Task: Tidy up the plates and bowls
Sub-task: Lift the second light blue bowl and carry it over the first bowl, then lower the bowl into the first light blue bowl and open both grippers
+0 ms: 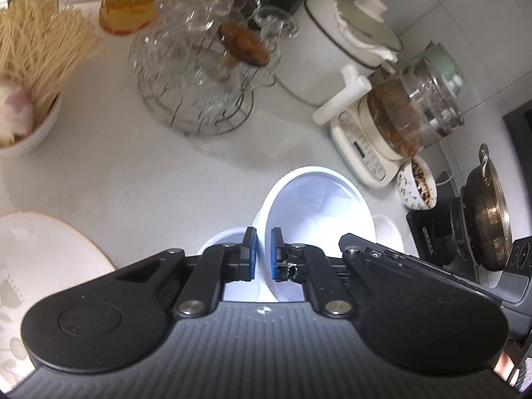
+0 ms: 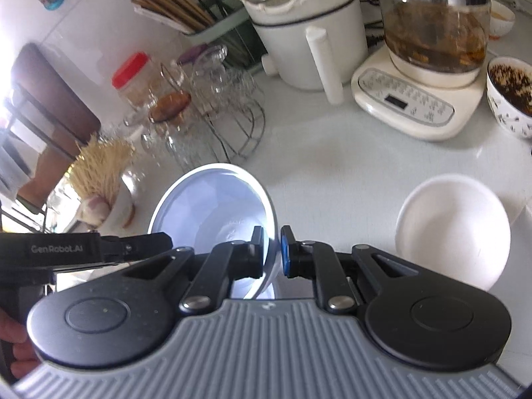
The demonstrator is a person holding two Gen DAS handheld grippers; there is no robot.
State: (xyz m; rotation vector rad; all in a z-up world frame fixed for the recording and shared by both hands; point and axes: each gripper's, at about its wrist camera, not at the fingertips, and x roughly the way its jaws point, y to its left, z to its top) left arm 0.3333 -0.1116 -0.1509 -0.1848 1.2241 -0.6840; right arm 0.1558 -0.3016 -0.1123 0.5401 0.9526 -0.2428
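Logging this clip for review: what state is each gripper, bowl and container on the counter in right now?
Left gripper: jaws shut on the white bowl's rim.
Right gripper: jaws shut on the same bowl's rim.
White bowl: tilted, empty, held from both sides.
Second white bowl: upright on the counter, empty.
Patterned bowl: upright, holding dark residue.
Glass kettle: on its base, holding brown liquid.
Red-lidded jar: closed.

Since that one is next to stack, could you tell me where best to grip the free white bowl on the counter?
Grip the white bowl by its thin rim, coming from above with one jaw inside and one outside the wall. It sits upright and open, and its near edge is clear, while the patterned bowl stands beyond it.
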